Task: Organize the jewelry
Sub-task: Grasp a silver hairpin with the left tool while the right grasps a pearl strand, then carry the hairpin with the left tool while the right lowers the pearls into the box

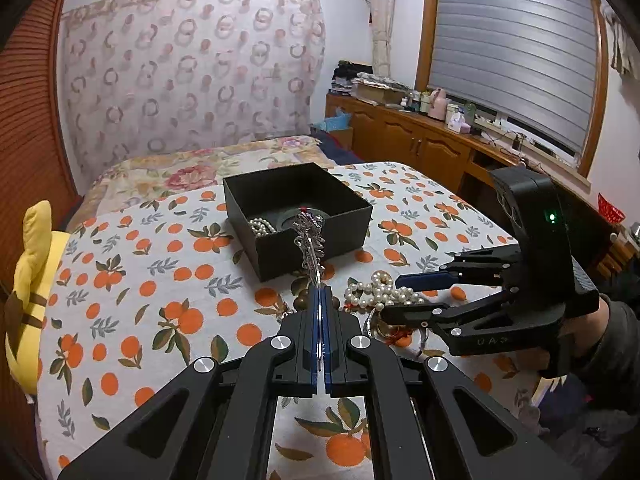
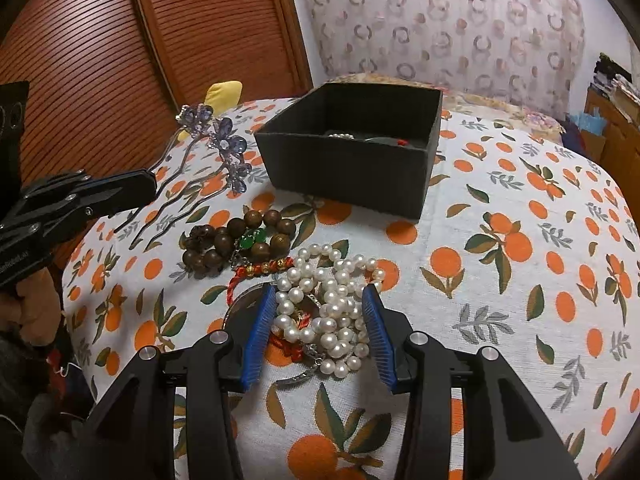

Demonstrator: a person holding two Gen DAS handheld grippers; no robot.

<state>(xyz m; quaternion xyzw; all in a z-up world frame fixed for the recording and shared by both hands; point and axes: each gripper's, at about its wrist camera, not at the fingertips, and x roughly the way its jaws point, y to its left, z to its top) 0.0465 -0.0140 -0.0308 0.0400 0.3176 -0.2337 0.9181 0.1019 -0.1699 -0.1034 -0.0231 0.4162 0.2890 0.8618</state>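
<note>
My left gripper (image 1: pixel 320 292) is shut on the prongs of a silver hair comb (image 1: pixel 310 240) with purple crystal flowers (image 2: pixel 224 144), held tilted above the cloth just in front of the black box (image 1: pixel 280 256). The open box (image 2: pixel 344 168) holds a pearl strand (image 1: pixel 262 226) and a dark round piece. My right gripper (image 2: pixel 321 287) sits low over the pile of white pearl necklaces (image 2: pixel 328 312). Its blue pads flank the pearls, which lie between the jaws on the cloth; no firm squeeze shows. Wooden beads (image 2: pixel 236 240) and a red-gold bracelet (image 2: pixel 264 268) lie just beyond.
An orange-print cloth (image 2: pixel 500 280) covers the table. A yellow plush toy (image 1: pixel 32 280) leans at the table's left edge. Behind are a flowered bed (image 1: pixel 200 168) and a wooden cabinet (image 1: pixel 400 132) under the window. A silver bangle (image 2: pixel 300 378) lies under the pearls.
</note>
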